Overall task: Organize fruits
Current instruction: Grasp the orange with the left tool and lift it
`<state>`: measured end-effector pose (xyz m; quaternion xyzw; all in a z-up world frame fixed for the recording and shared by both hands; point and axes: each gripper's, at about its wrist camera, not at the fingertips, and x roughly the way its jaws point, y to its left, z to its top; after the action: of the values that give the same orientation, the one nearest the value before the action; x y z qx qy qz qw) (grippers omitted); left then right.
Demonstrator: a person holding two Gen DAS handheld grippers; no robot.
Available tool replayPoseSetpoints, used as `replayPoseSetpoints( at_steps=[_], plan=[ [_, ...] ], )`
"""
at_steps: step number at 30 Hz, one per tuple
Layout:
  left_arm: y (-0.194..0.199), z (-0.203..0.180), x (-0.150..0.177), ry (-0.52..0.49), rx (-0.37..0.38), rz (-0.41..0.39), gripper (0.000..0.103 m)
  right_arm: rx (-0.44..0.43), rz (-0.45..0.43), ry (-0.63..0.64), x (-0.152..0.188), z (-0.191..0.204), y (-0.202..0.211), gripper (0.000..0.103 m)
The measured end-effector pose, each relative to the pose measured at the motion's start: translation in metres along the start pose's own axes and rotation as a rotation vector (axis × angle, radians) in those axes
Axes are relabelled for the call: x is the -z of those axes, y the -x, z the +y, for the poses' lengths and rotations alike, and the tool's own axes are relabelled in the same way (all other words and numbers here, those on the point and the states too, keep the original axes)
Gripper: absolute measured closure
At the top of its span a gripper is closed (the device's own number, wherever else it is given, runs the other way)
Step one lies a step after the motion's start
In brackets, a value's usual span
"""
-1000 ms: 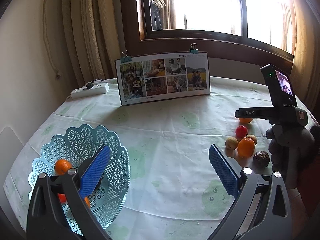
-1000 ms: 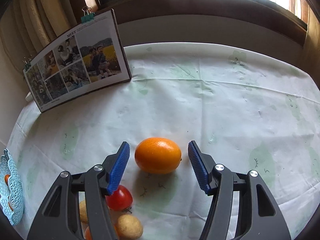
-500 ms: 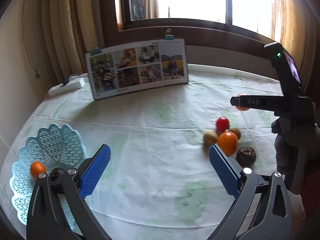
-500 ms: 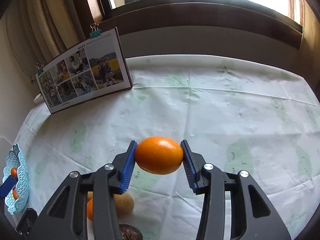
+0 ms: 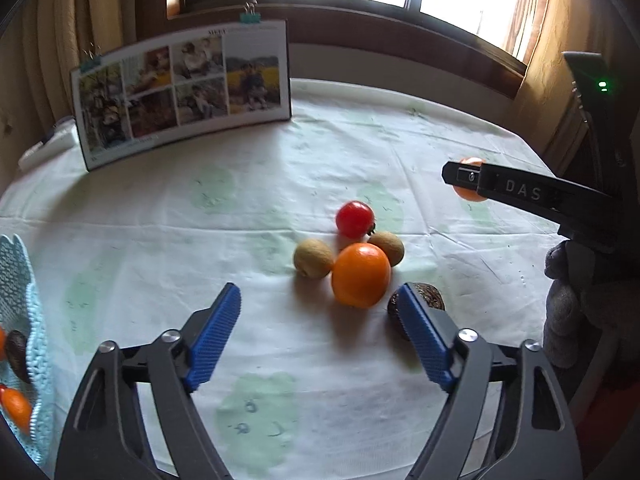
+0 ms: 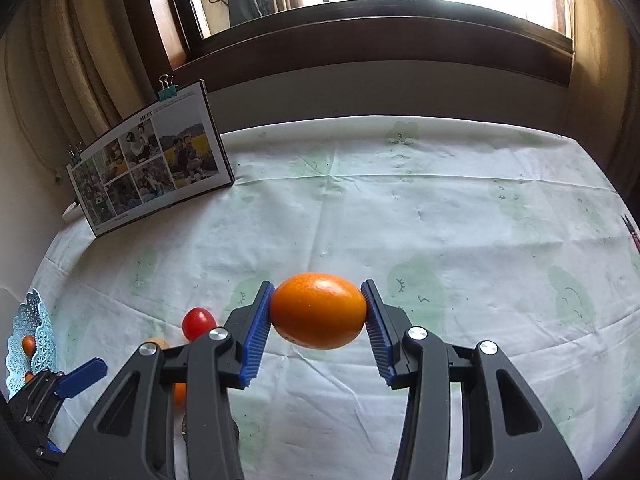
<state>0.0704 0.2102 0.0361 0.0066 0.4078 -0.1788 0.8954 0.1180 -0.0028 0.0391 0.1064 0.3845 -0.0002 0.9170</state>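
Note:
My right gripper [image 6: 318, 312] is shut on an oval orange [image 6: 318, 310], held well above the tablecloth; the left wrist view shows that orange [image 5: 470, 194] behind the right gripper's arm. My left gripper [image 5: 320, 336] is open and empty, low over the cloth. Just ahead of it lies a cluster: a round orange [image 5: 361, 275], a red tomato [image 5: 355, 219], two brown kiwis [image 5: 313, 258] [image 5: 387, 247] and a dark fruit [image 5: 428, 300] partly hidden by the right pad. The light blue lattice basket [image 5: 24, 308] holds several fruits at the far left edge.
A photo board [image 5: 184, 88] with binder clips stands upright at the back of the table. A white power strip [image 5: 44, 148] lies behind it on the left. A gloved hand [image 5: 576, 304] grips the right gripper's handle at the right edge. Curtains and a window rise behind.
My right gripper shut on the oval orange and lifted it off the cloth. My left gripper swung from the basket rightwards toward the fruit cluster, staying open.

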Motion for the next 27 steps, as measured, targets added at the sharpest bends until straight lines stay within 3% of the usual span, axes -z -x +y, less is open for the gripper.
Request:
replayPoseSetpoints(
  at_steps=[19, 21, 22, 27],
  plan=[
    [-0.030, -0.009, -0.012, 0.037, 0.074, 0.071, 0.050, 0.021, -0.067, 0.050, 0.001, 0.010, 0.016, 0.058],
    [-0.030, -0.010, -0.012, 0.038, 0.086, 0.072, 0.056, 0.022, -0.074, 0.056, 0.002, 0.012, 0.018, 0.058],
    [-0.029, -0.010, -0.011, 0.036, 0.104, 0.072, 0.066, 0.022, -0.077, 0.058, 0.002, 0.012, 0.019, 0.058],
    [-0.025, -0.011, -0.008, 0.028, 0.100, 0.065, 0.066, 0.019, -0.096, 0.073, 0.002, 0.018, 0.026, 0.058]
  ],
)
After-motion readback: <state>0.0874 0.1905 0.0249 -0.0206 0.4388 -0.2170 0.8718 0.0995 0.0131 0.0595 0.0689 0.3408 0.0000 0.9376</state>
